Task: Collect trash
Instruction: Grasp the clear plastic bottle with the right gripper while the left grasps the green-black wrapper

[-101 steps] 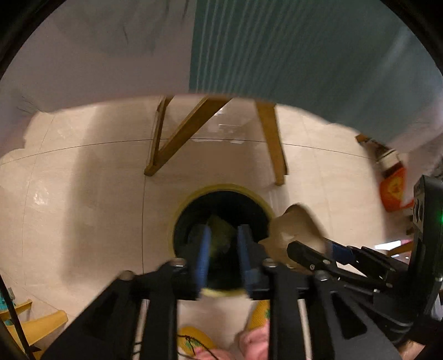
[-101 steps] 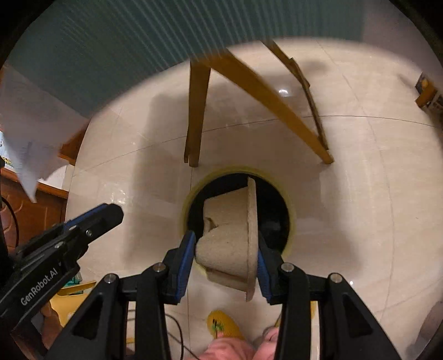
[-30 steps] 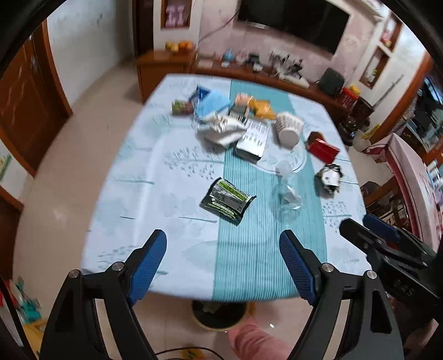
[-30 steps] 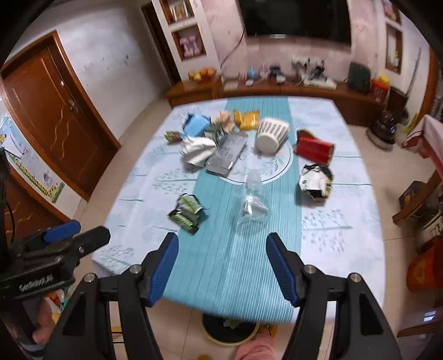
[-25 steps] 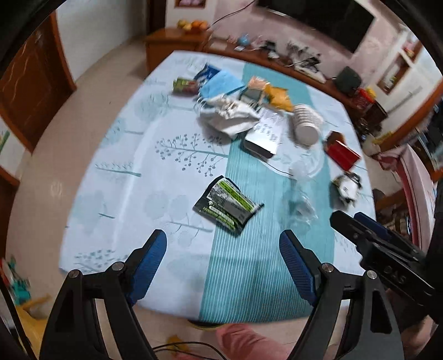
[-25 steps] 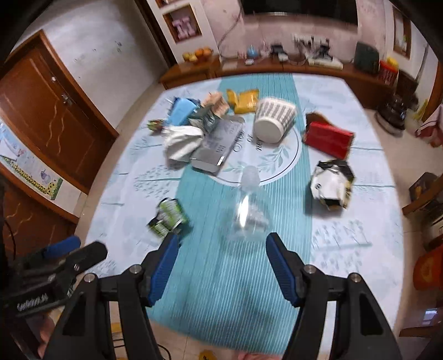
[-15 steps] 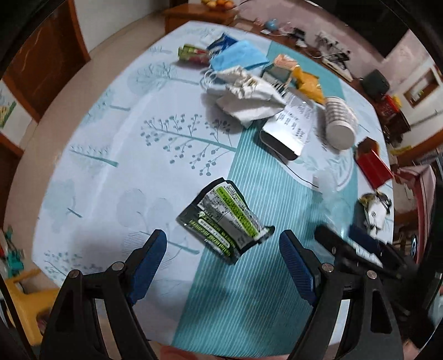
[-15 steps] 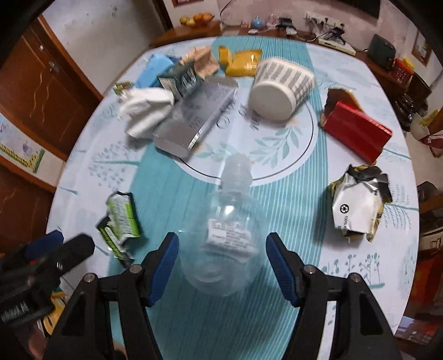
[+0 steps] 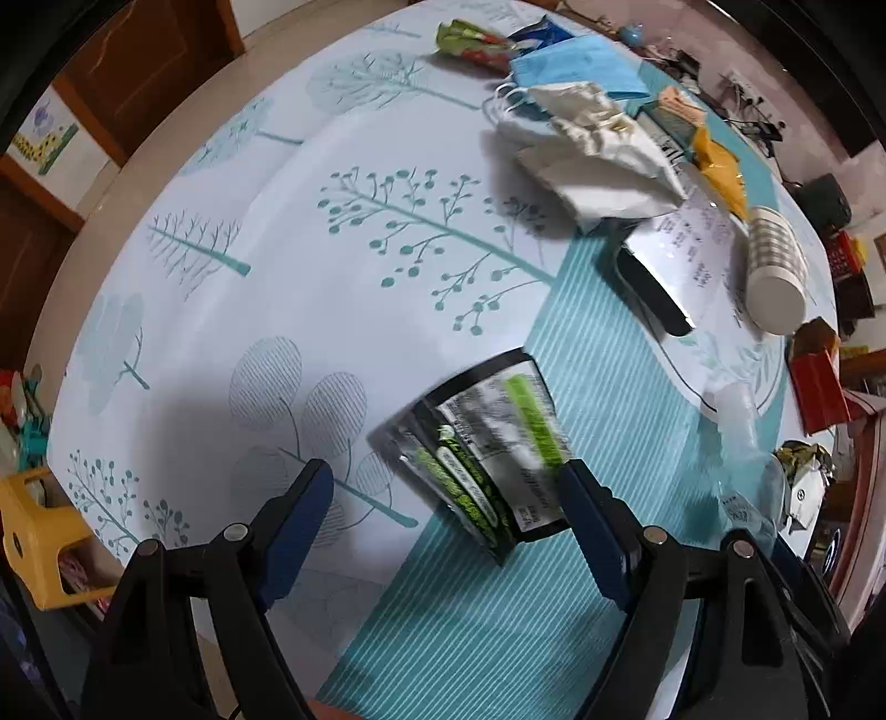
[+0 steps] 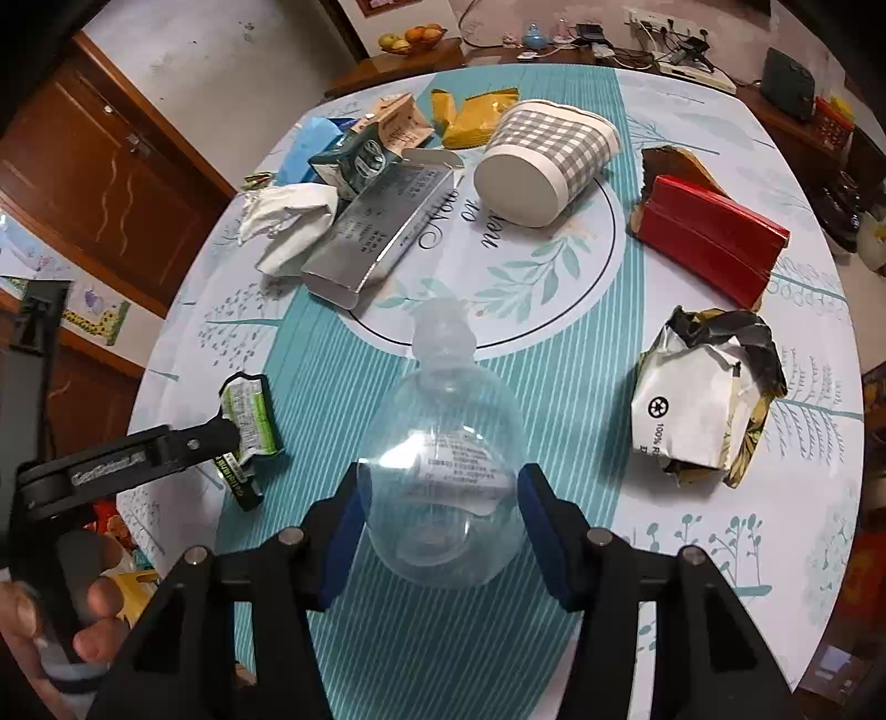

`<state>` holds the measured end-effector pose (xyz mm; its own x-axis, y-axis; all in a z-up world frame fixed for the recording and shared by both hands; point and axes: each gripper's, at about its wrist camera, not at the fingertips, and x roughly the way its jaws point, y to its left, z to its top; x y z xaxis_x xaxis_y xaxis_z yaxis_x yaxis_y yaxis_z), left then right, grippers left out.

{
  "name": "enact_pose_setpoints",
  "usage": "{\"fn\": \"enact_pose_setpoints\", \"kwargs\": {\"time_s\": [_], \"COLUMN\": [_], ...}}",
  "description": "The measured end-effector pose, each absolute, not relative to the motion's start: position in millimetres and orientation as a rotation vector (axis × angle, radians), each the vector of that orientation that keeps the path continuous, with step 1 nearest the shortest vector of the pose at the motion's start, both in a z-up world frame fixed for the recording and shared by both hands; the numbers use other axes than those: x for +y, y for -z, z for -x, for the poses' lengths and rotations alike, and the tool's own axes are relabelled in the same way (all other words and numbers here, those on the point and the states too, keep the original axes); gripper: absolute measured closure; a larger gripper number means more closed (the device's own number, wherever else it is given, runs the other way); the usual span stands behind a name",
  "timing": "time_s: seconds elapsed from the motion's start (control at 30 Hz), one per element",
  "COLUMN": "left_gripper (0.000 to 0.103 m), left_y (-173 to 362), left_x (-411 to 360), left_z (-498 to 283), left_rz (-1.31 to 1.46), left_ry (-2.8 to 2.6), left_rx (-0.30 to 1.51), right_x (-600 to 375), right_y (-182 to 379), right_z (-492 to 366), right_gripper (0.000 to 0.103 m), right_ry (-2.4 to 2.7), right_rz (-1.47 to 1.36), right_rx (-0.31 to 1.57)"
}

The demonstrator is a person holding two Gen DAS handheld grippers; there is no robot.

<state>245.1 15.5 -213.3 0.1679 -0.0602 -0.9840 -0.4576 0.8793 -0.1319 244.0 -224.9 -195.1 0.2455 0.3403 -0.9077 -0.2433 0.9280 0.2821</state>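
Okay, my right gripper [image 10: 440, 507] is closing around the clear plastic bottle [image 10: 446, 471] lying on the teal-striped tablecloth [image 10: 559, 399]; pads sit at the bottle's sides, contact unclear. My left gripper [image 9: 446, 512] hangs wide open above the green-and-black snack wrapper [image 9: 487, 448], its right finger just beside the wrapper's edge. Checked paper cup [image 10: 545, 160], red box [image 10: 709, 232] and crumpled foil bag [image 10: 706, 399] lie farther back.

Ahead of the grippers, a table [image 10: 692, 111] in a pale cloth with printed trees and a striped teal runner [image 10: 443, 637] fills the view. Beyond its far edge, a low wooden sideboard [image 10: 421, 58] stands against a pinkish wall [image 10: 498, 11]. To the left are brown wooden doors [image 10: 94, 166] and a beige tiled floor [image 9: 183, 111].
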Motion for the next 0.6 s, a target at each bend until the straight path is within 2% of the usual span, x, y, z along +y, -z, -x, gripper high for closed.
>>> {"fn": "enact_pose_setpoints", "kwargs": {"time_s": [0.6], "left_gripper": [0.021], "left_y": [224.9], "left_x": [0.5], "left_z": [-268.3], "left_rz": [0.535], "left_ry": [-0.294], "left_rx": [1.427], "right_x": [-228.5], "right_y": [193.6], "right_z": [-242.6], "right_gripper": [0.051], "right_ry": [-0.417], "right_rz": [-0.105], "right_rx": [1.242]}}
